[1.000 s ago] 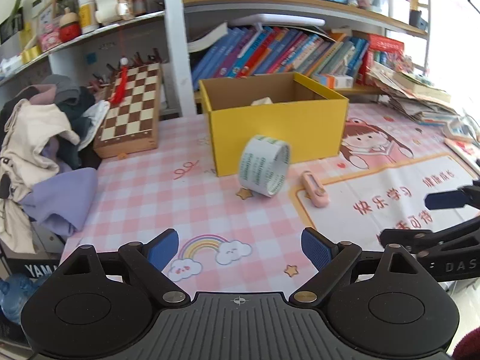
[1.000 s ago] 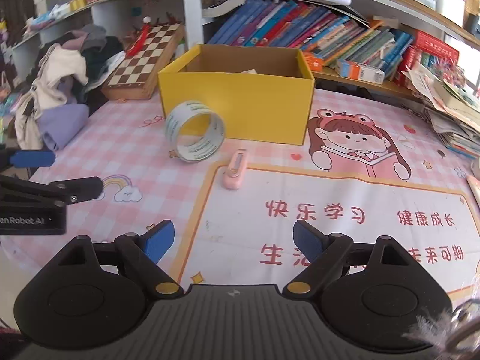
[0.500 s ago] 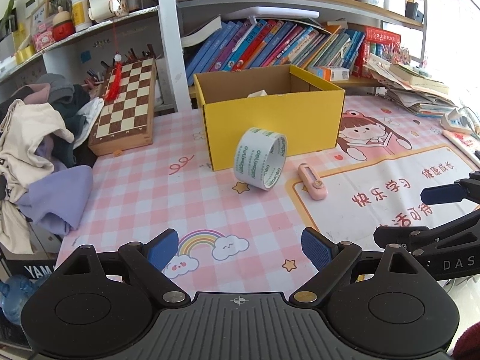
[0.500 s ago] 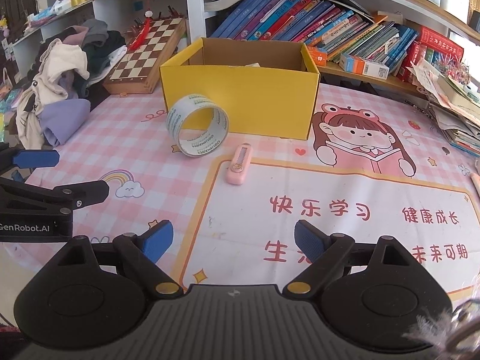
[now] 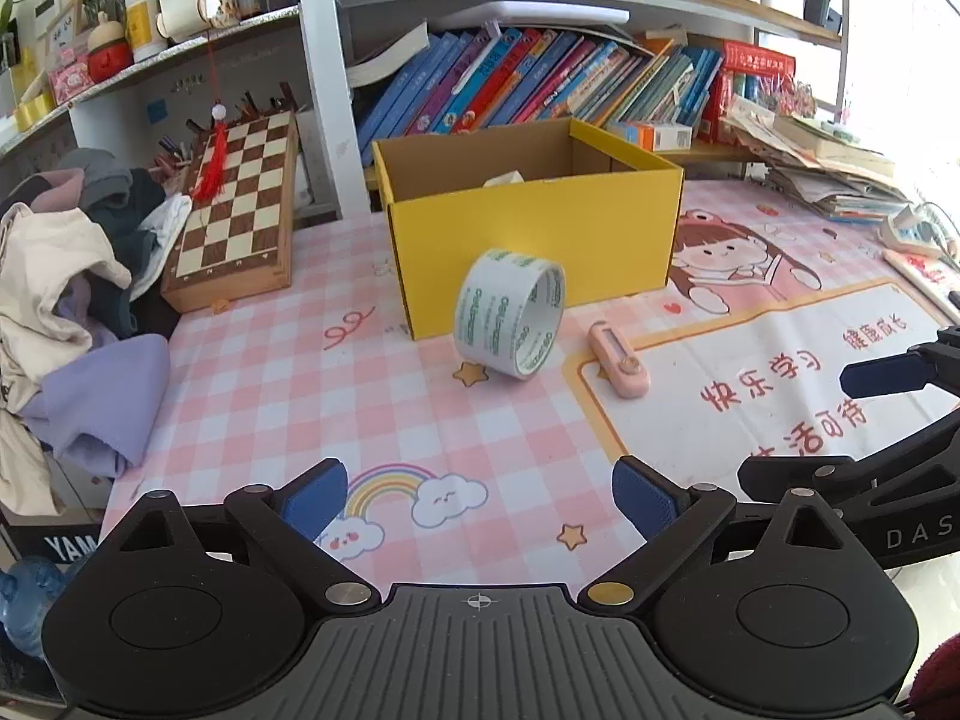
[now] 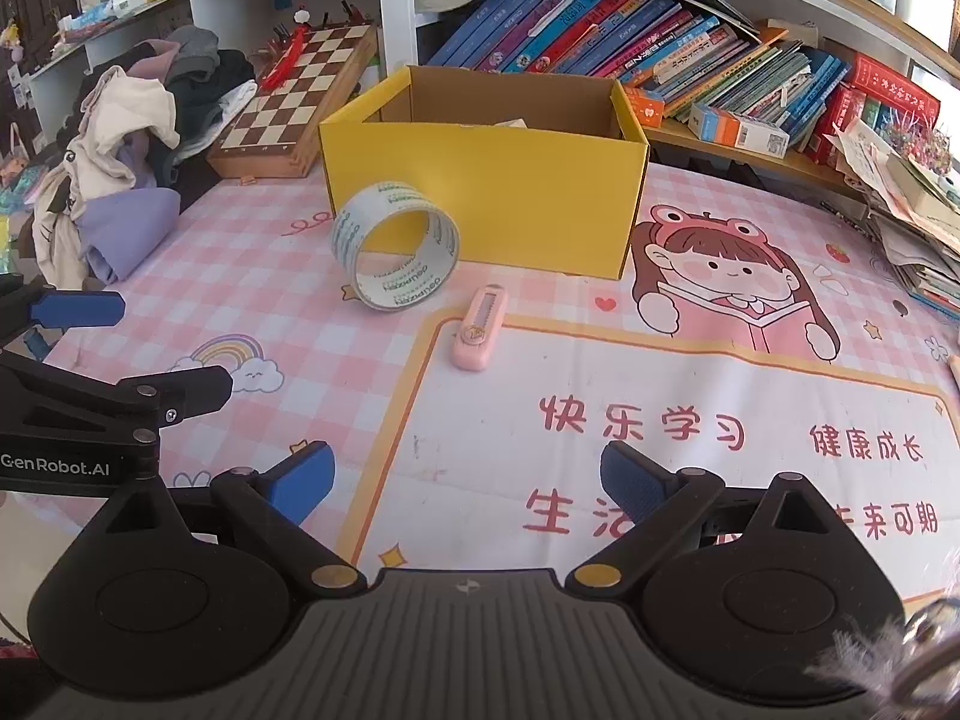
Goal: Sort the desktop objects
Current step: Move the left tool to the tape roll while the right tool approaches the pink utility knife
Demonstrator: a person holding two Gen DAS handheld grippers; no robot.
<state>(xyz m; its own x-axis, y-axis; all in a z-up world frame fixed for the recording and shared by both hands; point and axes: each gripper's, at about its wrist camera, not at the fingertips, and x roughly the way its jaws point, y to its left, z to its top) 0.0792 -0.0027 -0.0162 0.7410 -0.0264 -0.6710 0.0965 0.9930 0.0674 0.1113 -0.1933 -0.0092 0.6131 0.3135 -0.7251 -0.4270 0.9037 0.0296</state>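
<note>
Yellow box (image 5: 534,240) stood open-topped on the pink mat (image 5: 372,420), tape roll (image 5: 510,321) on edge just before its front wall, pink cutter (image 5: 618,354) flat right of the roll, left gripper (image 5: 480,495) and right gripper (image 6: 465,480) both spread wide, holding nothing, well short of the box.

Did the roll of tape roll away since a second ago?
No. The roll of tape still stands on edge against the yellow box front, beside the pink cutter; only the cameras shifted.

Both grippers seemingly further back
</note>
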